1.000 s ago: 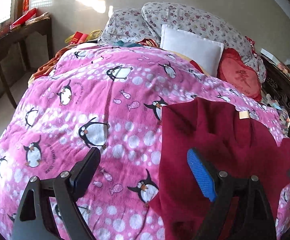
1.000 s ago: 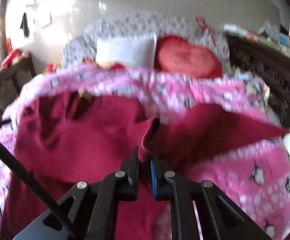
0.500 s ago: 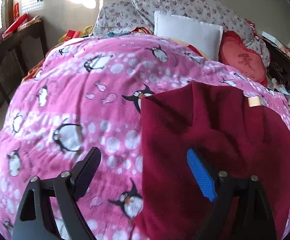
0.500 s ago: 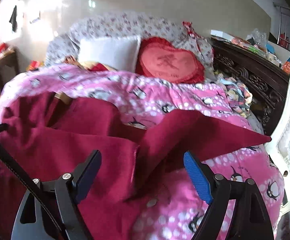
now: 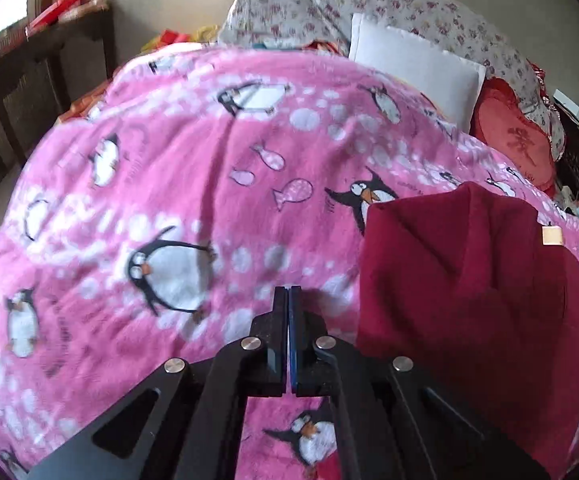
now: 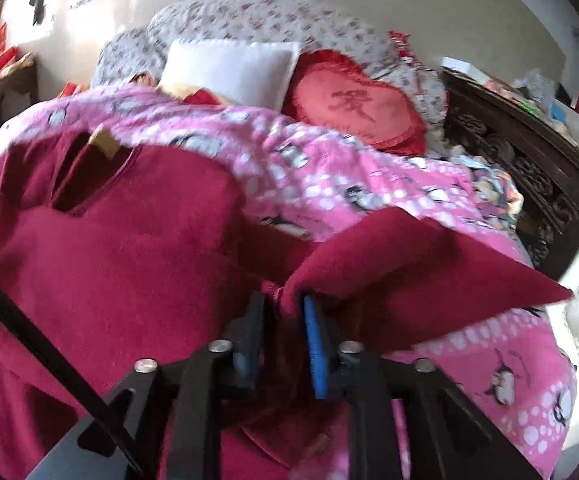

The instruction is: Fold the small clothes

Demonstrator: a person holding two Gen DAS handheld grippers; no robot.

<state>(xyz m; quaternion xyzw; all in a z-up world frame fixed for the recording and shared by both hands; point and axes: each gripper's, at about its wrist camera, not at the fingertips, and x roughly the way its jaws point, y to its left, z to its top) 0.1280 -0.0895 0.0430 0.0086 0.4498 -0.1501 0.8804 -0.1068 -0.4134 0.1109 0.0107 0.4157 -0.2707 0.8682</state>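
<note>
Two grippers are seen, one in each wrist view, and one dark red garment point(image 6: 121, 264) is spread on the bed. Nearest in the left view, the left gripper point(image 5: 288, 300) is held with its jaws pressed together and nothing between them, above the pink penguin blanket point(image 5: 177, 168); the garment point(image 5: 469, 280) lies just to the right of these jaws, apart from them. In the right view, the right gripper point(image 6: 283, 312) is closed on a bunched edge of the garment, the fabric being pinched between the black pad and the blue one. From that pinch a flap of the cloth is drawn out to the right, ending in a pointed corner over the blanket point(image 6: 369, 176). The body of the garment runs away from the jaws toward the pillows, with its neck opening and one tan label point(image 6: 105, 142) at the far end, so its long axis lies along the bed. Farther off, one white pillow point(image 6: 229, 68) and one red heart-shaped cushion point(image 6: 353, 108) are propped against two floral pillows point(image 5: 389, 12). A dark carved piece of furniture point(image 6: 529, 168) is seen at the far right.
</note>
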